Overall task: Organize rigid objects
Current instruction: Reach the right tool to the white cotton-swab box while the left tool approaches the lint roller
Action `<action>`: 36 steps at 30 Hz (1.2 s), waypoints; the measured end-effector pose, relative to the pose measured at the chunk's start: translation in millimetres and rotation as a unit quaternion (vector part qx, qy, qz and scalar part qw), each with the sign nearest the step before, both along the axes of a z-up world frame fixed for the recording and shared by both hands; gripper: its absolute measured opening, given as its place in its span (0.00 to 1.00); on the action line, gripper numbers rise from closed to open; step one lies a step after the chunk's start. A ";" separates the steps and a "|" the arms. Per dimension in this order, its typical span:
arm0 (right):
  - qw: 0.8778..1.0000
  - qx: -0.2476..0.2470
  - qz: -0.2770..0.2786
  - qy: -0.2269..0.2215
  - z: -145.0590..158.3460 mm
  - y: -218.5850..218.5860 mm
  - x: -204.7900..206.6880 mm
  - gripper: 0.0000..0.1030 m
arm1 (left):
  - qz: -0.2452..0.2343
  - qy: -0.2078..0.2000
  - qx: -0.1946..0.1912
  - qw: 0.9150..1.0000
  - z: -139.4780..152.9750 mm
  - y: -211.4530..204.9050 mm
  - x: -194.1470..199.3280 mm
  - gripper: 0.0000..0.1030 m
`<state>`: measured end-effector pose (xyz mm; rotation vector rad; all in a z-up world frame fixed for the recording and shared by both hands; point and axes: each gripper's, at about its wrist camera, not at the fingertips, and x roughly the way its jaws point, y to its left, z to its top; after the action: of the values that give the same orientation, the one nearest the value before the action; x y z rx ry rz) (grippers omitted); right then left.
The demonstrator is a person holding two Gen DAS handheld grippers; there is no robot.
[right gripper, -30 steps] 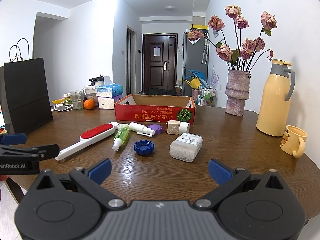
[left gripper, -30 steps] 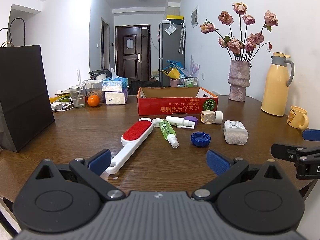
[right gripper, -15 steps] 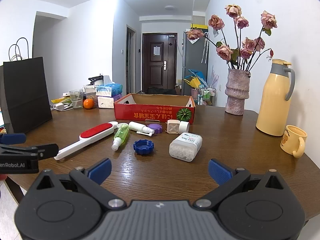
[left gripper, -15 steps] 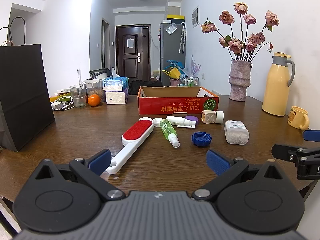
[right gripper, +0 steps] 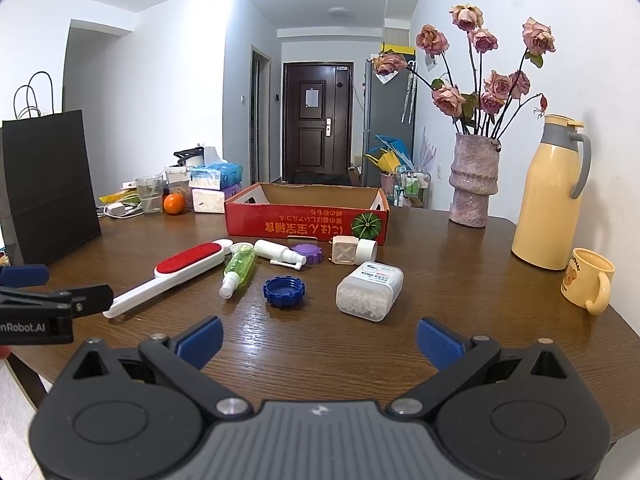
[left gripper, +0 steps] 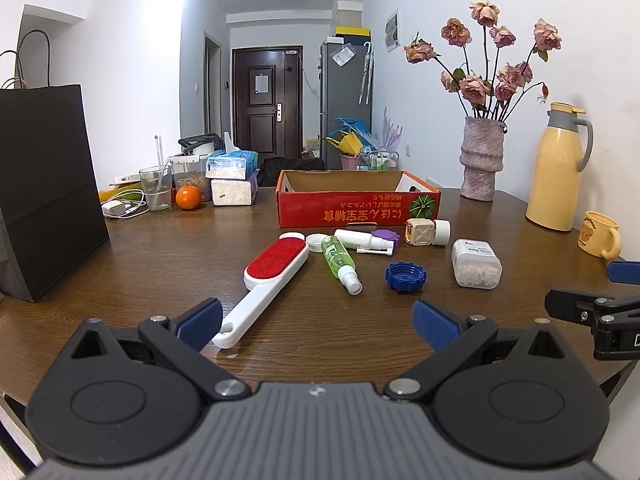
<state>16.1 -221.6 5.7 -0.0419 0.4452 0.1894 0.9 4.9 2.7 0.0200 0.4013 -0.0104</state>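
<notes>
Two tools hover wide and empty at the surface's [left gripper: 160, 264] near edge: left tool [left gripper: 318, 322] by the lint brush [left gripper: 269, 276], right tool [right gripper: 320, 340] before the pill box [right gripper: 369, 290]. Spray bottle [left gripper: 340, 258] and blue cap [left gripper: 405, 276] lie between, red box [left gripper: 358, 204] behind; the round bottle could roll if nudged

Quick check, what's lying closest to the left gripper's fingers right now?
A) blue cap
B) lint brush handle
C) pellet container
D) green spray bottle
B: the white handle end of the lint brush lies just ahead of the open left gripper, beside its left finger; the other items lie farther up the table.
</notes>
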 end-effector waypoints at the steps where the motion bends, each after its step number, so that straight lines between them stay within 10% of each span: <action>1: 1.000 -0.001 -0.001 0.001 -0.1 0.8 1.6 1.00 | 0.001 0.000 -0.001 1.000 0.5 6.9 -2.7 1.00; 36: 0.998 -0.009 -0.027 0.054 -20.9 4.2 87.3 1.00 | 0.014 0.048 -0.006 0.999 -16.1 19.4 90.5 1.00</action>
<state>103.4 -217.4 -15.2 -0.0372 0.5561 0.1342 91.3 24.3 -13.4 0.0020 0.4970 0.0138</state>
